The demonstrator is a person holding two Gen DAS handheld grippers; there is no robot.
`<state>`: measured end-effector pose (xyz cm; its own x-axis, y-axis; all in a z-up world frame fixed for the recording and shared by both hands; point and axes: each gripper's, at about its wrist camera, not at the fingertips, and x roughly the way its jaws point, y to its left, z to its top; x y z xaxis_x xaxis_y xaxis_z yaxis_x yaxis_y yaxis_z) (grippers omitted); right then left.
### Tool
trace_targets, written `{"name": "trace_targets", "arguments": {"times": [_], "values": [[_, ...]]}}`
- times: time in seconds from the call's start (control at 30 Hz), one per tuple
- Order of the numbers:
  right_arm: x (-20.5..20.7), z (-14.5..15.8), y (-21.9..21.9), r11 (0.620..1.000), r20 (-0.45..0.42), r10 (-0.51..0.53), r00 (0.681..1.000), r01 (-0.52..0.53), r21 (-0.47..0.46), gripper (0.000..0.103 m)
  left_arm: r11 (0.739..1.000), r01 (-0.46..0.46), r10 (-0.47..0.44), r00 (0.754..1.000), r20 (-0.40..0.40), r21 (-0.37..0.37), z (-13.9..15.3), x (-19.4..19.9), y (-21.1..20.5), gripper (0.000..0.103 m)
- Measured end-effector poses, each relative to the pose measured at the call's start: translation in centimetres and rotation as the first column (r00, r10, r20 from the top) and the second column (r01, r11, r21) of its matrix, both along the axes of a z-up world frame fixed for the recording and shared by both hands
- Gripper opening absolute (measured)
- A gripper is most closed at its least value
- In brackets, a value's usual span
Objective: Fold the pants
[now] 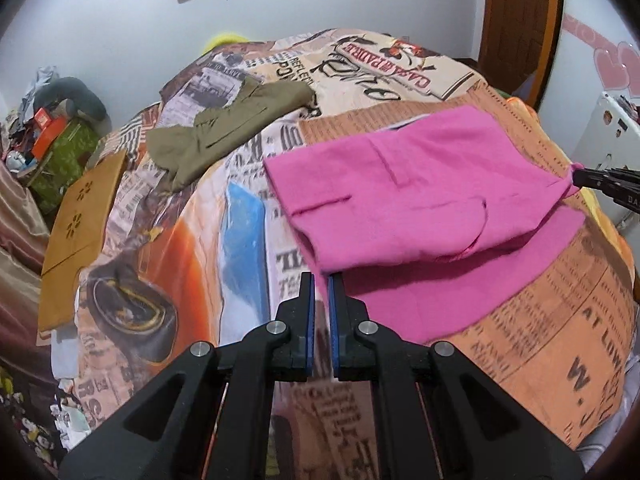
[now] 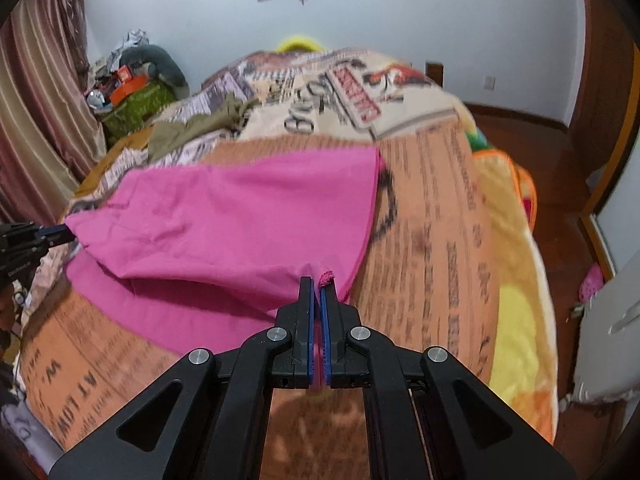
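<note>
Light is even and soft, indoor, with no single source in view. The pale wall [image 1: 120, 32] reads slightly bluish. Shadows are faint; a thin one sits under the raised fold of the pink pants [image 1: 420, 184]. No glare. Fisheye bends both views hard, with dark rounded corners. Print on the bedspread [image 2: 448, 216] smears with motion blur, worst in the right wrist view.
</note>
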<state>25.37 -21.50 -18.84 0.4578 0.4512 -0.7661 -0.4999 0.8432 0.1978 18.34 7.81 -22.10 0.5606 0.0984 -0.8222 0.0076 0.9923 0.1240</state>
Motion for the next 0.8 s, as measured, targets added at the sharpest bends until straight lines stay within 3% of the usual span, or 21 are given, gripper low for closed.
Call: {"name": "trace_targets", "arguments": {"times": [0.07,0.17,0.23,0.27,0.33,0.4,0.6,0.8], "values": [[-0.5,-0.5,-0.4,1.000,-0.015,-0.006,1.000,0.006,-0.011,0.004,1.000,-0.014,0.014,1.000,-0.010,-0.013,-0.2,-0.5,0.5,0.007],[-1.1,-0.9,-1.1,0.998,-0.034,-0.034,0.999,0.032,-0.046,0.015,0.999,-0.024,0.024,1.000,-0.016,-0.036,0.1,-1.1,1.2,0.007],[-1.2,-0.7,-1.6,0.997,-0.046,-0.061,0.997,0.058,-0.057,0.040,0.999,-0.020,0.020,1.000,-0.007,-0.046,0.7,-1.5,1.5,0.012],[-1.3,-0.6,-2.0,0.997,-0.053,-0.075,0.996,0.073,-0.040,0.045,0.999,-0.018,0.018,1.000,0.000,-0.048,1.0,-1.5,1.5,0.016],[-1.5,0.0,-2.7,0.996,-0.046,-0.094,0.994,0.093,-0.012,0.046,0.999,-0.017,0.018,0.999,0.028,-0.044,2.0,-1.6,1.5,0.042],[-1.5,0.6,-2.7,0.995,-0.036,-0.095,0.995,0.095,-0.012,0.046,0.999,-0.006,0.008,0.998,0.063,-0.039,3.0,-1.5,1.2,0.056],[-2.0,3.4,-0.6,0.999,0.021,-0.036,0.999,0.035,0.027,0.048,0.997,0.081,-0.080,0.994,0.075,-0.014,4.1,-0.4,-1.3,0.063],[-2.6,3.7,2.8,0.998,0.049,0.050,0.998,-0.052,0.039,0.060,0.980,0.180,-0.180,0.984,-0.008,0.083,2.0,1.0,-4.7,0.066]]}}
